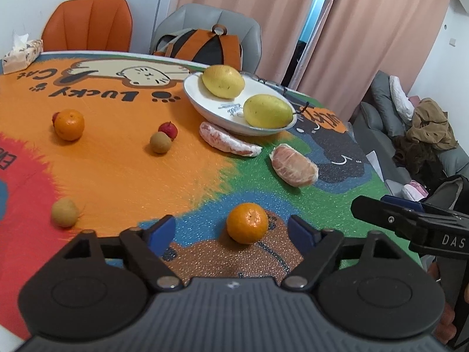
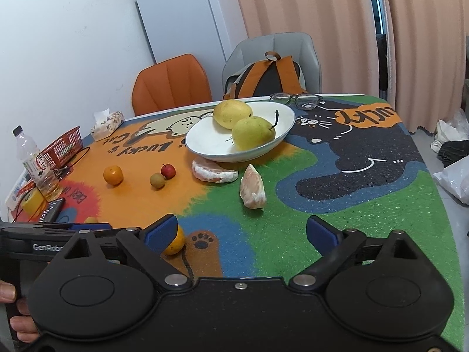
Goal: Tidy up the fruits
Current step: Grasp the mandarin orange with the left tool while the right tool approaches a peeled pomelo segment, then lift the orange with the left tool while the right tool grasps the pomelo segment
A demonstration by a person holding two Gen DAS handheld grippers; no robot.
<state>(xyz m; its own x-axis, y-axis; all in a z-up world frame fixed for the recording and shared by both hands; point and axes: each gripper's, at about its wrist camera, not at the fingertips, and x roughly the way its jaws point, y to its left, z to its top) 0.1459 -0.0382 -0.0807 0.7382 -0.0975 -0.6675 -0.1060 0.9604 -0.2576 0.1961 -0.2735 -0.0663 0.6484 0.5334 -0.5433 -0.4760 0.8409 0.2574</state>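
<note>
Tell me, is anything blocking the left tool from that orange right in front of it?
Nothing visible is. The small round orange sits on the colourful cat-print table mat just ahead of the left tool, between its open blue-padded fingers, which are not touching it. The peeled pomelo segment lies farther back.

Orange chair (image 2: pixel 171 80) & grey chair (image 2: pixel 272 55) at far edge of surface, backpack (image 2: pixel 268 77) on the grey one. Tissue pack (image 2: pixel 107 124), red basket (image 2: pixel 63 146), water bottle (image 2: pixel 35 164), phone (image 2: pixel 51 209) along left side; glasses (image 2: pixel 296 99) behind bowl, fridge (image 2: pixel 181 20) in corner.
</note>
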